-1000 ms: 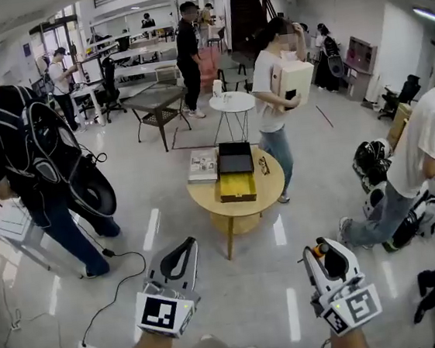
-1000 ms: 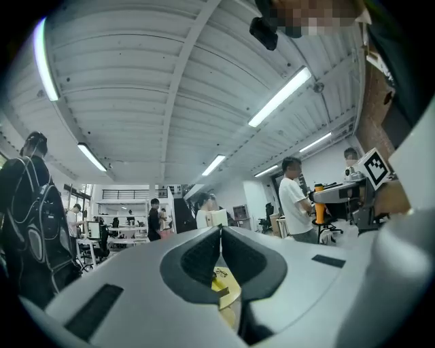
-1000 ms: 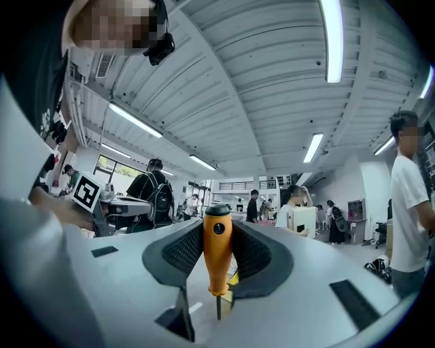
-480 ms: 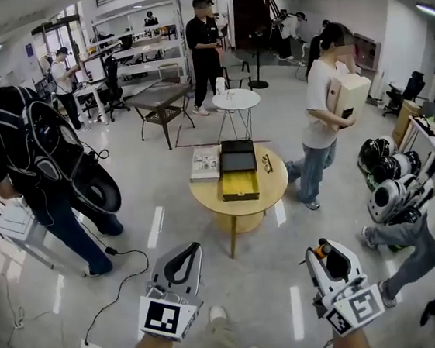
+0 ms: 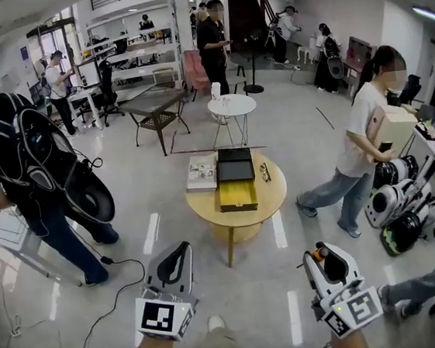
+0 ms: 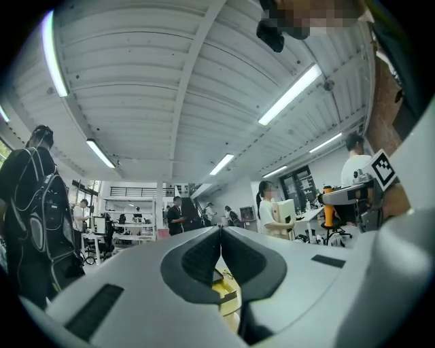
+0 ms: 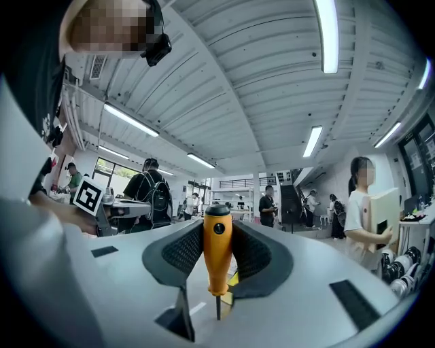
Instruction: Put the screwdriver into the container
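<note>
The right gripper (image 7: 217,239) is clamping the screwdriver (image 7: 217,258). Its two dark pads are pressing on either side of the orange handle, which is standing upright with the black cap on top and the thin metal shaft pointing down. In the head view this right gripper (image 5: 320,256) is showing at the near right, with the orange handle poking out at its tip.

The left gripper (image 6: 220,235) is holding nothing, its jaws meeting at the tips. It is sitting at the near left of the head view (image 5: 184,249), level with the other gripper and well apart from it.

Both grippers are pointing across bare floor (image 5: 253,282) toward a round wooden desk (image 5: 206,211), which is standing well away from them. The container (image 5: 238,194), an open box with a yellow lining and a dark lid behind it, is lying in the middle of that desk. A magazine (image 5: 200,169) is lying just left of it and a pair of glasses (image 5: 265,172) just right.

A person with a backpack (image 5: 21,164) is standing to the far left, and a person carrying a pale box (image 5: 365,137) is at the right.
</note>
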